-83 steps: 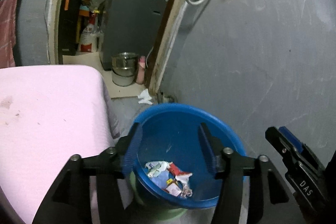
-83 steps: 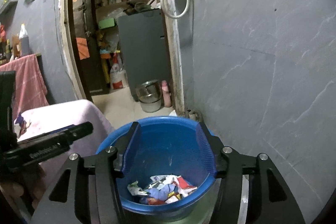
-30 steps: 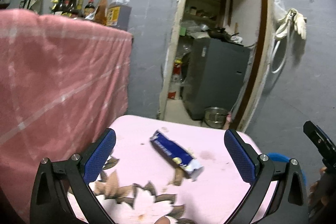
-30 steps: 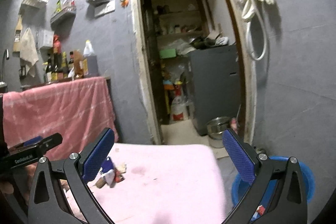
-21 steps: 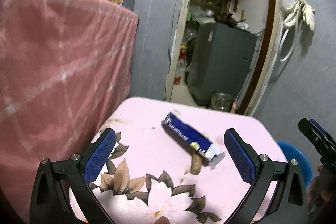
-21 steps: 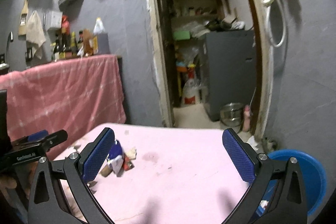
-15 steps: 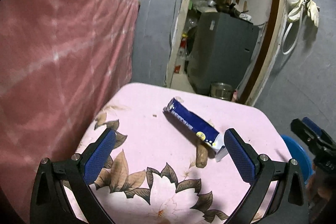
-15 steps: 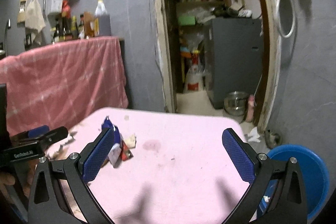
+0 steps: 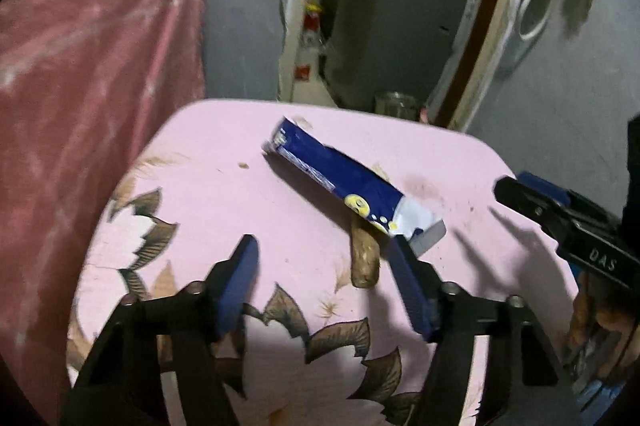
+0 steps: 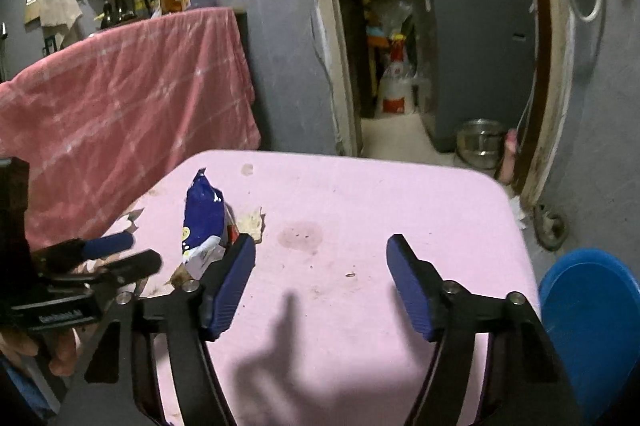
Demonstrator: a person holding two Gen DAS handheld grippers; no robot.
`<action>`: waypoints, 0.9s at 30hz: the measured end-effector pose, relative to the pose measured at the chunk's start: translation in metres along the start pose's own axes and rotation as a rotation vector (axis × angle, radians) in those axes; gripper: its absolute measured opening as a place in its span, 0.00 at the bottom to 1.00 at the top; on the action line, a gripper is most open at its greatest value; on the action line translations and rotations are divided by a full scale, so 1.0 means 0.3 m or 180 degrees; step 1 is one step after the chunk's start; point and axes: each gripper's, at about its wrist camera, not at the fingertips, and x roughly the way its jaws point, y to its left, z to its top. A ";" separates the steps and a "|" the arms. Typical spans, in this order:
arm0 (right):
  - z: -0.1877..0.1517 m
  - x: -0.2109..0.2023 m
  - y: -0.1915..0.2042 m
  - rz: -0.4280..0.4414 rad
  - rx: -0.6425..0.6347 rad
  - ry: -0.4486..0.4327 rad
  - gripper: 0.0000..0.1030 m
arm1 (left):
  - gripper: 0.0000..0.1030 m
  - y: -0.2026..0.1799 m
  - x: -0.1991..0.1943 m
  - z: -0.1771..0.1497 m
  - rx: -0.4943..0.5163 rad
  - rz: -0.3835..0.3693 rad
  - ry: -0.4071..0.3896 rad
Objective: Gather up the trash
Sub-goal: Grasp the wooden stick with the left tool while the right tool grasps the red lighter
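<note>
Over on the left side of the desk (image 9: 224, 154), which has a pink cloth with a brown leaf print, sits the left gripper (image 9: 326, 286). Its jaws have just been closing and now stand about half open, nothing between the pads, just bare cloth. Right beyond them, a bit to the right, lies the blue wrapper (image 9: 340, 178), a long flattened packet running diagonally from far-left to near-right, with a white torn end nearest the gripper. A brown scrap (image 9: 364, 258) pokes out from under that end, touching it, and almost reaches the right pad.

My guess on handling: the wrapper looks feather-light, thin and crinkly, probably a bit slick, so it'll fold or slide instead of resisting. I'd pinch it across the narrow width near the white end, low against the cloth, and try to catch the scrap in the same bite. Too shallow and it probably just skates away.

Further right, the right gripper (image 10: 320, 282) hovers over the empty pink middle of the desk; its jaws have also just been closing, roughly half open, holding nothing. Off the desk's right edge, down on the floor, is the blue tub (image 10: 592, 322) where the trash presumably goes.
</note>
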 end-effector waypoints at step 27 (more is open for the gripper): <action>0.038 0.208 0.113 0.0348 -0.0415 0.0844 0.39 | 0.13 0.003 0.036 0.025 -0.0004 -0.0054 0.0264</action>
